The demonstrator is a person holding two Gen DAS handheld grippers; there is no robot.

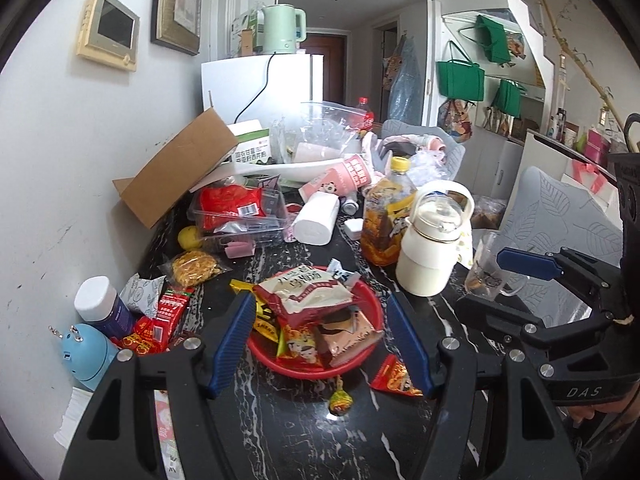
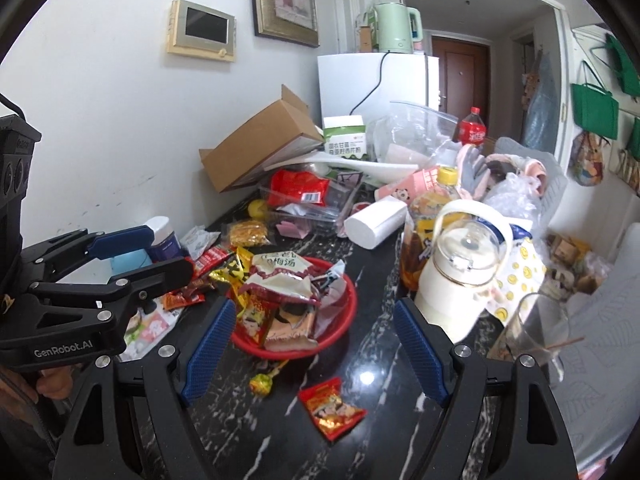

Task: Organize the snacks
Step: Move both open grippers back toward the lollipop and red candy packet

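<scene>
A red bowl (image 1: 370, 304) (image 2: 348, 300) on the black marble table holds several snack packets. A small red snack packet (image 1: 394, 376) (image 2: 332, 406) and a wrapped lollipop (image 1: 340, 402) (image 2: 262, 382) lie on the table in front of the bowl. More red packets (image 1: 160, 320) (image 2: 188, 294) and a yellow cracker pack (image 1: 194, 266) (image 2: 246, 232) lie left of the bowl. My left gripper (image 1: 322, 340) is open and empty, just in front of the bowl. My right gripper (image 2: 314, 352) is open and empty, above the loose packet.
A white flask (image 1: 430, 248) (image 2: 460, 276), a tea bottle (image 1: 384, 216) and a glass mug (image 1: 490, 266) (image 2: 538, 332) stand right of the bowl. A clear tray (image 1: 240, 216), a tissue roll (image 1: 316, 222), a cardboard box (image 1: 176, 172) and a fridge (image 1: 260, 84) crowd the back.
</scene>
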